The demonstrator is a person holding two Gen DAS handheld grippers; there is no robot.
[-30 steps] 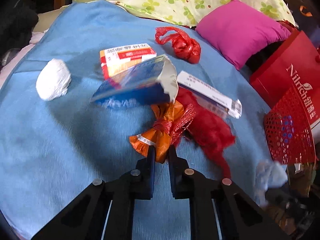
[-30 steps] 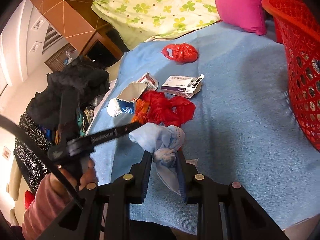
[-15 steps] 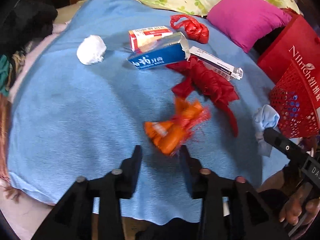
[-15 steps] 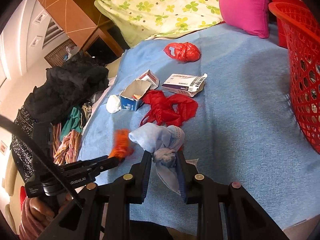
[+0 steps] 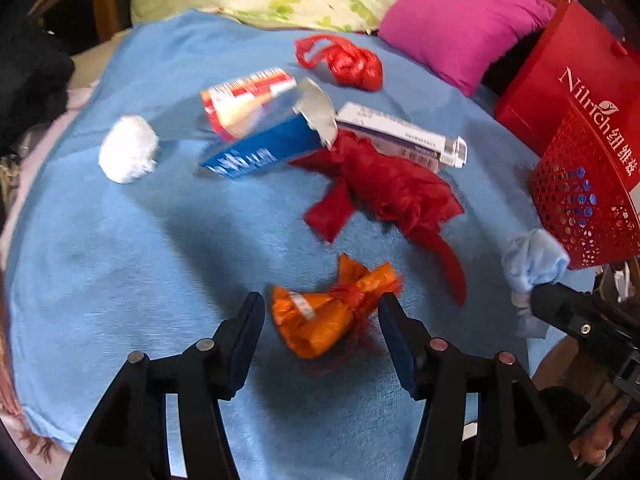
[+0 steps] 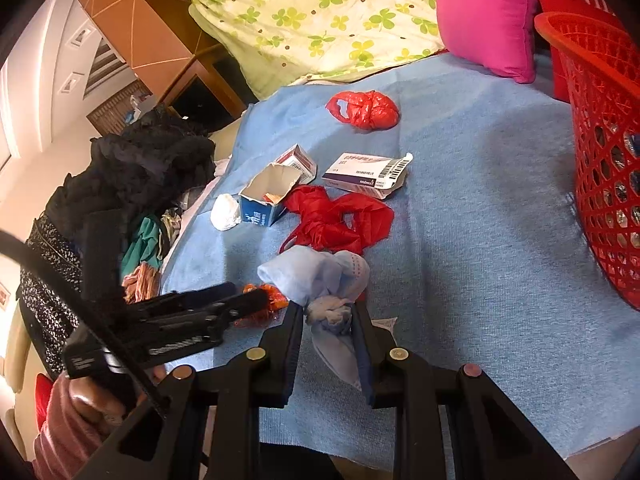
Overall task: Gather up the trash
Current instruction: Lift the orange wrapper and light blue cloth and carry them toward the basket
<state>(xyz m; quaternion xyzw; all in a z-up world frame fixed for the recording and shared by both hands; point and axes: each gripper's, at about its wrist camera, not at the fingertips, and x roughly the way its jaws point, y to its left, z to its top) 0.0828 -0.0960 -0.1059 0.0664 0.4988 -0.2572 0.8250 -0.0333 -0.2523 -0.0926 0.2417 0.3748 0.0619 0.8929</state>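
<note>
An orange wrapper (image 5: pixel 320 320) lies on the blue blanket (image 5: pixel 120 260) between the fingers of my left gripper (image 5: pixel 320 316). Its jaws are opening and the pads stand clear of the wrapper. My right gripper (image 6: pixel 326 308) is shut on a light blue cloth bundle (image 6: pixel 316 276), held low over the blanket's front edge. In the left wrist view that bundle (image 5: pixel 532 260) shows at the right. Farther back lie a crumpled red bag (image 5: pixel 384 188), a blue carton (image 5: pixel 260 152), a red-and-white box (image 5: pixel 244 96), a white-and-purple box (image 5: pixel 400 134), a knotted red bag (image 5: pixel 344 62) and a white paper ball (image 5: pixel 128 148).
A red mesh basket (image 6: pixel 608 120) stands at the blanket's right side, beside a red paper bag (image 5: pixel 568 80). A pink pillow (image 5: pixel 460 20) and a flowered pillow (image 6: pixel 320 20) lie at the back. Dark clothes (image 6: pixel 140 168) are heaped at the left.
My left gripper, shut on the orange wrapper a second ago, carried it toward the blanket's front and opened. The wrapper now lies free between the jaws. The right gripper has kept still.
</note>
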